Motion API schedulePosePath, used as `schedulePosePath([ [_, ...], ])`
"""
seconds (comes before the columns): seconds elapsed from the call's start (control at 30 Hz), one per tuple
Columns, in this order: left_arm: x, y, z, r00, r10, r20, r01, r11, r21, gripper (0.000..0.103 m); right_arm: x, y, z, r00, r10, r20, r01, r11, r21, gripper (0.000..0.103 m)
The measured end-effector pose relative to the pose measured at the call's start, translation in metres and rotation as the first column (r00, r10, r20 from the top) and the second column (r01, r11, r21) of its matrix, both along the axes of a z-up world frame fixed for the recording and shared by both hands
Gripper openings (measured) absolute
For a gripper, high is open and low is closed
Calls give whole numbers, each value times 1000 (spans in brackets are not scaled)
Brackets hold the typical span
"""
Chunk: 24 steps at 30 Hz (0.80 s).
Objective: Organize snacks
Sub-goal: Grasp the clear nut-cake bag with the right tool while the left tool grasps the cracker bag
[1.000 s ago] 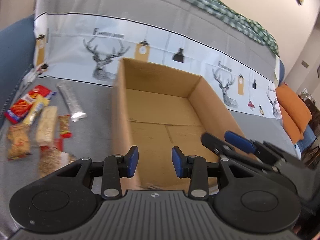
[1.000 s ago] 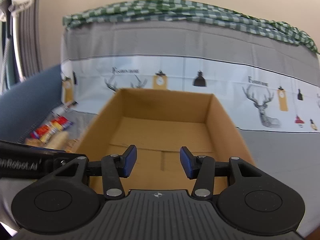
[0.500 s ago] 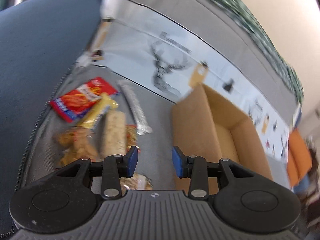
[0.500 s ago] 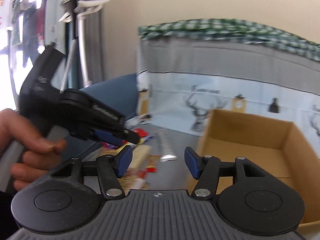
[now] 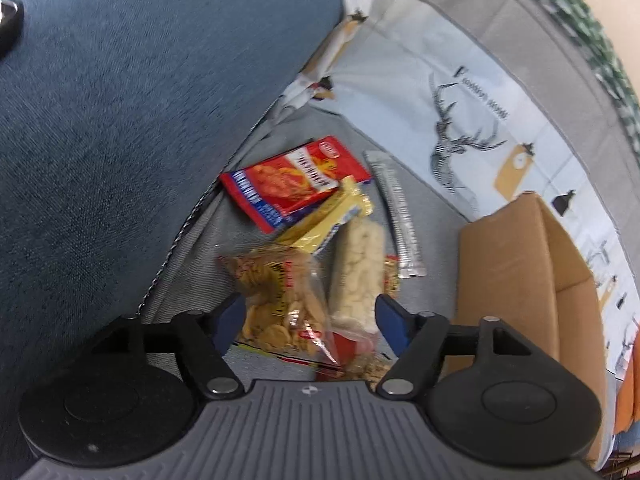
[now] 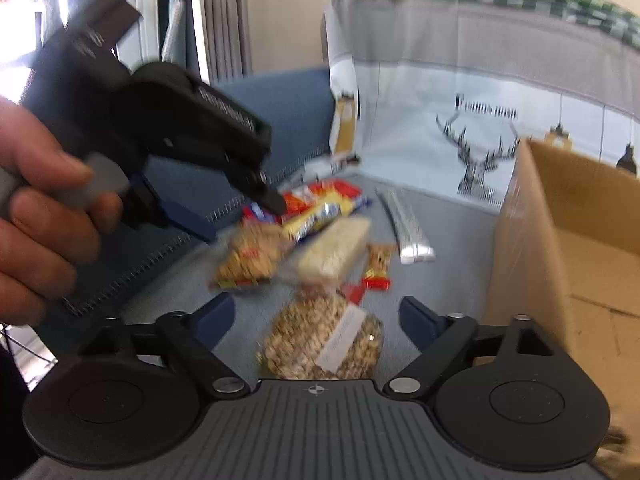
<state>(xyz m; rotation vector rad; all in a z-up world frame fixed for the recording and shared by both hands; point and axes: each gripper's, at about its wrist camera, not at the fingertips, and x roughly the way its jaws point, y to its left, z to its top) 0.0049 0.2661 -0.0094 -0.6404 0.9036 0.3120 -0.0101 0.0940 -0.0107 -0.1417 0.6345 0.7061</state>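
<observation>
Snack packets lie heaped on a grey sofa seat (image 5: 436, 236) beside a blue armrest (image 5: 140, 100), a deer-print cover (image 6: 480, 92) draped behind. Both the left gripper (image 5: 308, 318) and right gripper (image 6: 316, 318) are opening wide, gripping nothing, above the crisps bag (image 5: 276, 300) and nut bag (image 6: 324, 340). Only the right wrist view shows the person's hand (image 6: 36, 208) and the open inside of the cardboard box (image 6: 572, 248).

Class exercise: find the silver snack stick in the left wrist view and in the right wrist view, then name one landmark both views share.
Left wrist view: the silver stick lies right of centre, between the snack pile and the box.
Right wrist view: the silver stick lies centre-right, just left of the box.
Shared landmark: the deer print on the cloth behind.
</observation>
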Motion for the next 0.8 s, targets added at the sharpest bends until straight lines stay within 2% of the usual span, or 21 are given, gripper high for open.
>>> schedulePosePath([
  [0.23, 14, -1, -16, 998, 18, -68, -19, 1000, -11, 81, 21, 11, -23, 996, 5, -84, -11, 998, -66, 97],
  [0.47, 24, -7, -27, 992, 5, -129, 1, 999, 43, 80, 30, 19, -40, 990, -1, -143, -17, 992, -123, 97],
  [0.63, 23, -6, -30, 991, -4, -135, 12, 998, 59, 69, 27, 18, -40, 989, 15, -150, -33, 992, -122, 86],
  [0.73, 21, -7, -26, 993, -19, -119, 28, 997, 70, 60, 26, 16, -39, 991, 11, -132, -27, 992, -123, 84],
  [0.8, 17, -9, -22, 994, -24, -108, 33, 996, 83, 58, 27, 13, -36, 992, 6, -128, -20, 994, -109, 83],
])
